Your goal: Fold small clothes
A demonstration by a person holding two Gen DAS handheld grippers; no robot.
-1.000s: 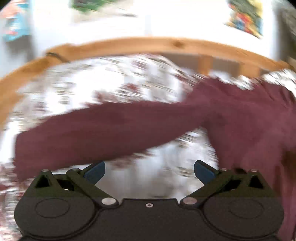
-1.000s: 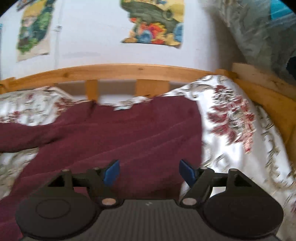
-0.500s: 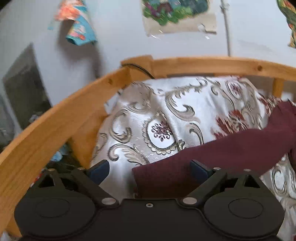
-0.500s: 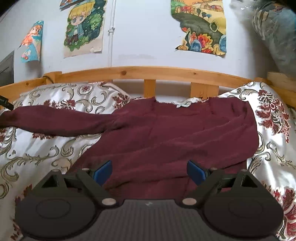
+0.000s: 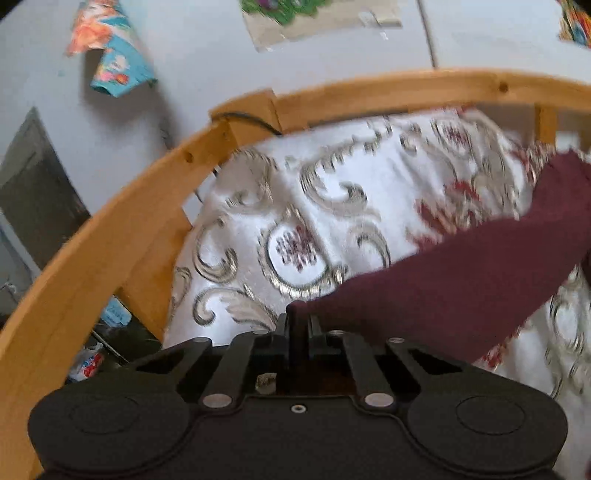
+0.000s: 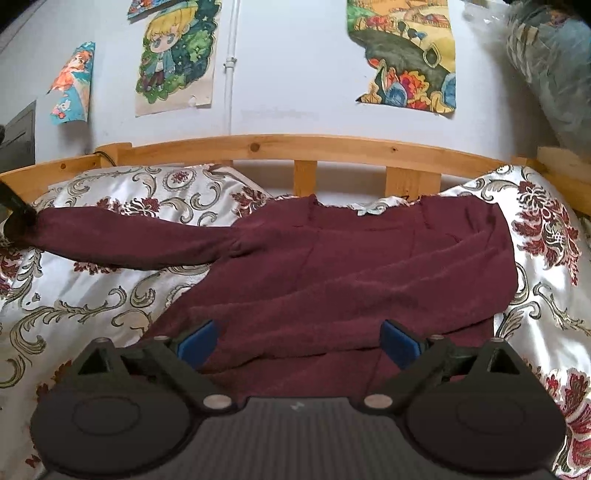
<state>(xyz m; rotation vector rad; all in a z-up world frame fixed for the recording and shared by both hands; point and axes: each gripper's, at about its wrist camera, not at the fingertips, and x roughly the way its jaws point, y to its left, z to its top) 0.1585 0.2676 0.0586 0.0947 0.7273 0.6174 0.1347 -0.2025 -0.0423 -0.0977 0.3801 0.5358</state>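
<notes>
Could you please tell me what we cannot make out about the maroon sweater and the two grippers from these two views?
- Left wrist view: the left gripper is shut on the sleeve cuff; its pads are hidden by cloth, and the bedspread is motion-blurred.
- Right wrist view: the maroon sweater has its lower hem hidden behind the open right gripper.
- Right wrist view: the sweater's other sleeve cannot be picked out among the folds.

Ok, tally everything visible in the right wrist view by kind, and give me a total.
Maroon sweater: 1
Floral satin bedspread: 1
Wooden bed rail: 1
Wall posters: 4, namely a small one, a blond cartoon figure, a partly visible one above it, and a landscape one
Grippers: 2, right gripper and left gripper
Total: 9
</notes>
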